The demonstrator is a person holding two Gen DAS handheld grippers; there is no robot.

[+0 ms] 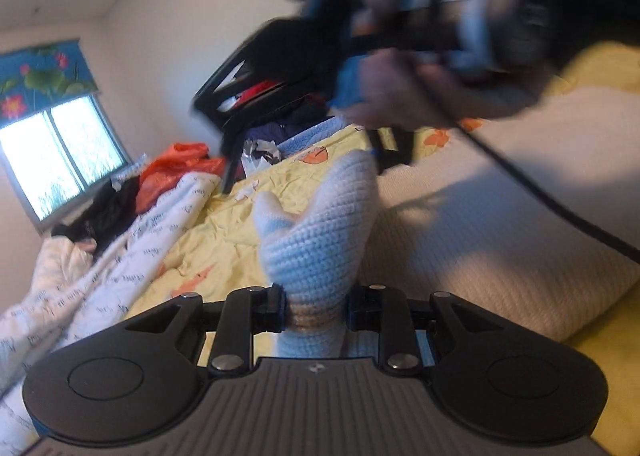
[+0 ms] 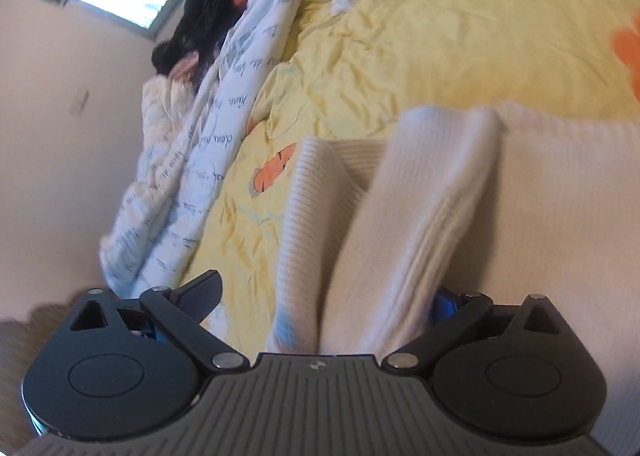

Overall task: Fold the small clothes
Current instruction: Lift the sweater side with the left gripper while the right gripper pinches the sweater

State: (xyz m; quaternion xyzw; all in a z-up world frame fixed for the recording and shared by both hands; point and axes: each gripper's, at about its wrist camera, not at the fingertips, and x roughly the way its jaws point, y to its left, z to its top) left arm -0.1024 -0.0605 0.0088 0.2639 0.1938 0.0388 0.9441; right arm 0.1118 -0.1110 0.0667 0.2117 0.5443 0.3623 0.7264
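Bedroom work surface: a bed covered by a crumpled pale-yellow quilt with orange flower prints (image 2: 460, 36), on which lies the task garment, a cream ribbed-knit jumper (image 2: 560, 196) spread flat along the near edge. One sleeve of the jumper (image 2: 420, 208) runs lengthwise toward the right-wrist camera and reaches down between the right gripper's jaws. Along the far side of the bed lies a bunched white duvet printed with script (image 2: 192, 176), with dark and orange clothing piled beyond it under the window.

Right gripper (image 2: 320, 308): jaws stand wide apart. The sleeve lies between them, but the pads do not press on it; nothing is held.

Left gripper (image 1: 316, 310): jaws drawn close together, pinching a small white chunky-knit item (image 1: 320, 224) at its narrow banded end; the item stands up from the grip, clear of the quilt. Whether it is a mitten or a baby sock cannot be told.

The person's hand (image 1: 420, 92), motion-blurred, carries the right gripper across the upper part of the left-wrist view.

Step in hand, as judged: securing the sleeve for a fold across the jumper's body. To do it well, close on the cuff end with both knit layers inside the pads, lift only enough to clear the body, and carry the sleeve straight across, keeping the ribbing untwisted. The left gripper's knit item should be kept out of the fold path.
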